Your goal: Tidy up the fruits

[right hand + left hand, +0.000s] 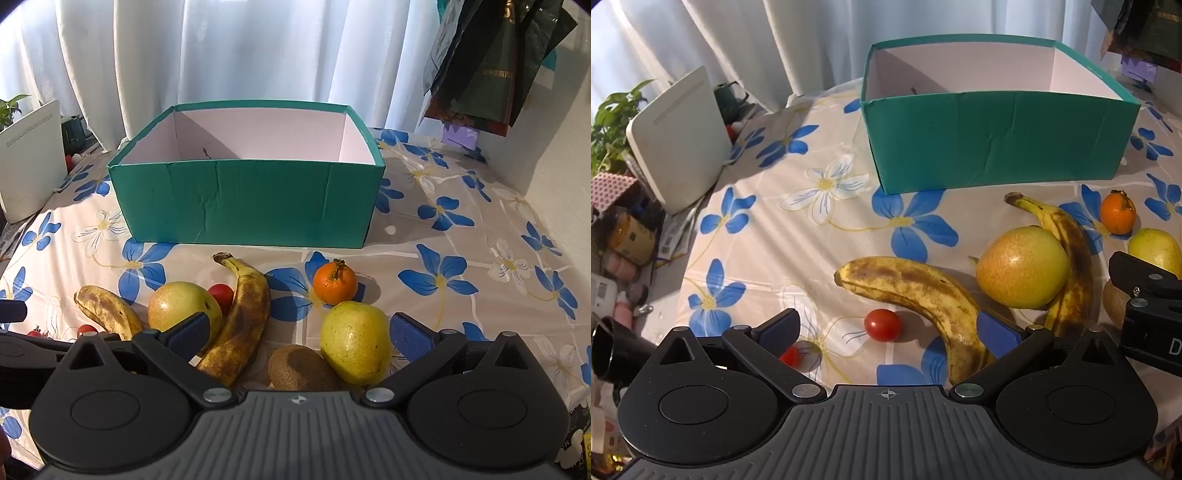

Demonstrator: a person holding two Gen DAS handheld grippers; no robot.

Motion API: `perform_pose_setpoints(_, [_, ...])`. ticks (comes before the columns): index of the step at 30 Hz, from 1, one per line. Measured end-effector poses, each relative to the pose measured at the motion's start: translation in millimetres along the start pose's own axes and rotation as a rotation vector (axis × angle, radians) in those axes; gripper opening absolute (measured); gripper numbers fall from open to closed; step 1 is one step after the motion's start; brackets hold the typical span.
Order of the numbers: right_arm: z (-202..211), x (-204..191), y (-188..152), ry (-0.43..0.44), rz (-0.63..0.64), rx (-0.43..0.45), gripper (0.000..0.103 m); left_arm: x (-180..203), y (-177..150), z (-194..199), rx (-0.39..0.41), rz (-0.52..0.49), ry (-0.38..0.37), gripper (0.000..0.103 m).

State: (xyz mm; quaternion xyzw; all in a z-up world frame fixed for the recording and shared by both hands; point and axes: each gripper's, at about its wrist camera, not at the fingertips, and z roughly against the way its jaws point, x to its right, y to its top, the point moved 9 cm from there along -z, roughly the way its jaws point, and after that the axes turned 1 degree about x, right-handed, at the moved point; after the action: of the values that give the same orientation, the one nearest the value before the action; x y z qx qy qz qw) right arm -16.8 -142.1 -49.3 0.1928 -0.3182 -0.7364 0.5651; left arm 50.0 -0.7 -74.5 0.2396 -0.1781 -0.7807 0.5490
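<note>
White curtains (258, 48) hang at the far side, sunlit. A floral tablecloth (461, 236) covers the table. At right stands perhaps a pale wall (554, 155).

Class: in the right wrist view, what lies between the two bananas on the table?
A yellow-green apple sits between the bananas, with a cherry tomato behind it.
</note>
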Motion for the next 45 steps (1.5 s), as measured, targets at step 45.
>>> perform_pose_setpoints(45, [1, -6, 4, 0.031, 0.004, 0.002, 0.103, 4, -5, -7, -0.027, -0.011, -0.026, 0.103])
